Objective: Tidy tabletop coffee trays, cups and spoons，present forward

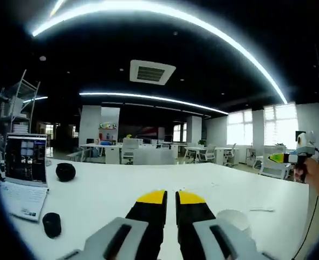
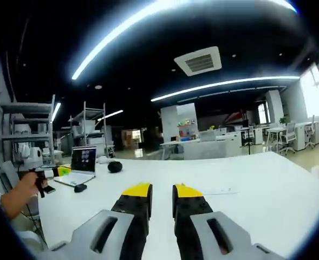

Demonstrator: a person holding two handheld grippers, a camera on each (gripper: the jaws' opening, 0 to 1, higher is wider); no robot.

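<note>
My left gripper (image 1: 170, 198) rises from the bottom of the left gripper view over the white table (image 1: 148, 184). Its yellow-tipped jaws stand close together with nothing between them. A white cup (image 1: 233, 219) stands on the table just right of its jaws, apart from them. My right gripper (image 2: 162, 190) hovers over the same table (image 2: 256, 184), jaws close together and holding nothing. Each gripper also appears in the other's view, held by a hand at the table's edge: the right gripper (image 1: 281, 158) and the left gripper (image 2: 62, 171).
An open laptop (image 1: 24, 168) (image 2: 82, 165) sits at one end of the table, with a round black object (image 1: 65, 171) (image 2: 115, 167) and a black mouse (image 1: 52, 224) (image 2: 80, 188) near it. A slip of paper (image 2: 220, 191) lies mid-table. Metal shelves (image 2: 89, 130) and office desks stand beyond.
</note>
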